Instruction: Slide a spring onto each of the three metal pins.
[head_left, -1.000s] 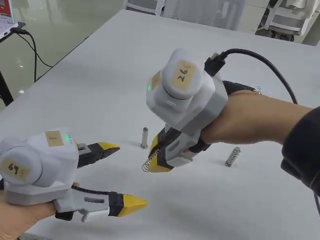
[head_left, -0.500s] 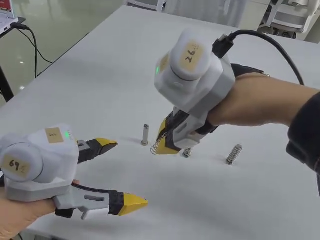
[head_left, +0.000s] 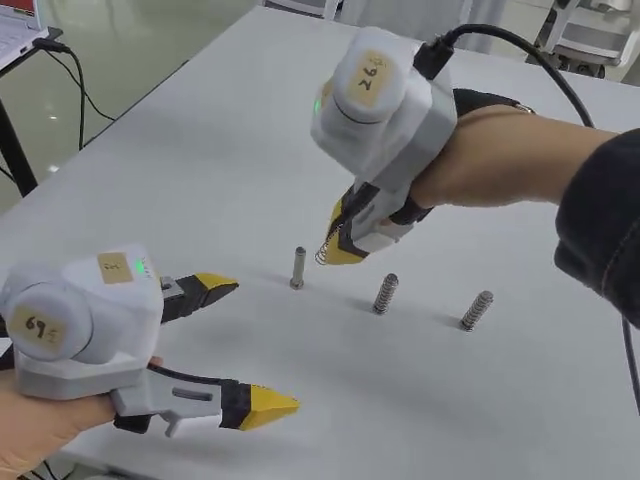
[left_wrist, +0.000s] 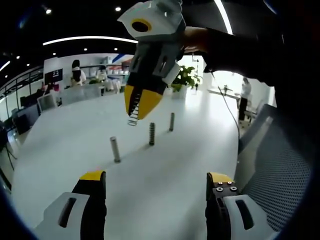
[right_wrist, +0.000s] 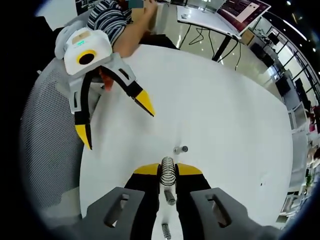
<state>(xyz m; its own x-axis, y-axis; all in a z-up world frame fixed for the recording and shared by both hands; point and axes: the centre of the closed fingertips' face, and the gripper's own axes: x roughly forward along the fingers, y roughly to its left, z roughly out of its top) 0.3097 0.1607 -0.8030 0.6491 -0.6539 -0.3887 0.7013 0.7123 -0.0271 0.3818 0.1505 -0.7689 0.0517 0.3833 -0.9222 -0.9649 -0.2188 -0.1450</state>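
Just above the bare pin (head_left: 298, 268), a little to its right in the head view, the right tool (head_left: 340, 247) hangs over the white tabletop (head_left: 200, 150) with its yellow-tipped jaws clenched on a spring (head_left: 323, 252). The spring pokes out past the jaw tips. Its free end points toward the bare pin but is clear of the pin's top. In the right gripper view the coil sits between the two closed tips, and the bare pin's round top shows just beyond it, slightly off to one side rather than in line.

Leading away from the bare pin in a row stand a second spring (head_left: 386, 293), near it, and a third spring (head_left: 477, 310), farther along the same line. Both stand roughly upright on the tabletop. Whether a pin runs inside either one cannot be made out.

Nearer the person than the bare pin, and well apart from it, the left tool (head_left: 245, 345) is held low over the tabletop with its jaws spread wide and nothing between them. In the left gripper view the bare pin stands ahead between those open jaws, closer to the left one, and the right tool with its spring hangs above and just beyond it. A hand (head_left: 490, 170) in a dark sleeve grips the right tool from the side away from the bare pin.
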